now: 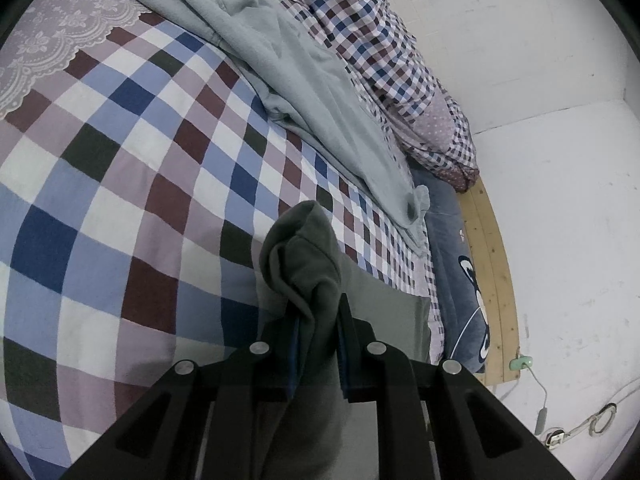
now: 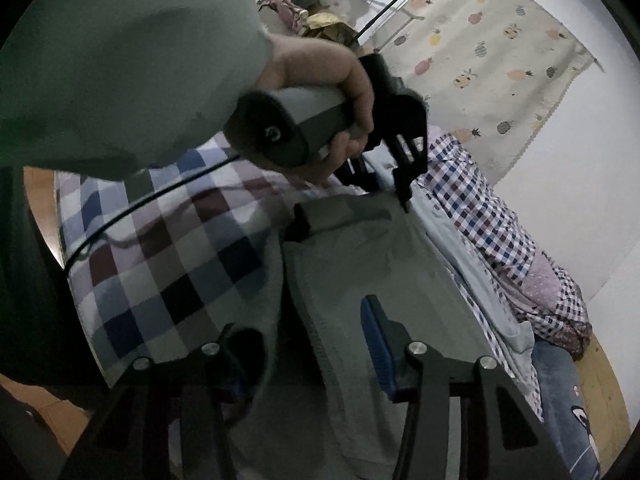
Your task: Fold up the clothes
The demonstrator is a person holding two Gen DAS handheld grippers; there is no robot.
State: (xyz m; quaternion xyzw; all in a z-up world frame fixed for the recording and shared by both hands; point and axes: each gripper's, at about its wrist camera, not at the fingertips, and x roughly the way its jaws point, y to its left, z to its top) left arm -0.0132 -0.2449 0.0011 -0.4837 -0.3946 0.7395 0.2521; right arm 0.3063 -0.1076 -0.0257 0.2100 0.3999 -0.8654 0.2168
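1. Grey-green soft knit garment (image 2: 376, 264) lies partly on the checked patchwork bedspread (image 1: 120, 184), near the bed's edge, with one part lifted off it

2. The left tongs (image 1: 316, 320) are pressed together on a bunched fold of that garment, which stands up in a soft hump between the fingers; in the right wrist view the same tongs (image 2: 402, 200) bite its far corner, held by a hand (image 2: 340, 92)

3. The right tongs (image 2: 304, 344) stand spread, with the stitched hem of the cloth running between the blue-padded fingers (image 2: 376, 344); whether the pads touch the cloth I cannot tell

4. The cloth looks light, limp and a little fuzzy: it should sag and crumple where it is not held, and not slip much from the pads

5. Best hold, to my judgement, is at the hem or a corner, where the stitching gives a firmer edge, with both holds kept apart so the cloth stays taut

6. A pale grey-blue garment (image 1: 304, 92) and a small-checked quilt (image 1: 380, 60) lie just beyond, and a loose edge could catch on them
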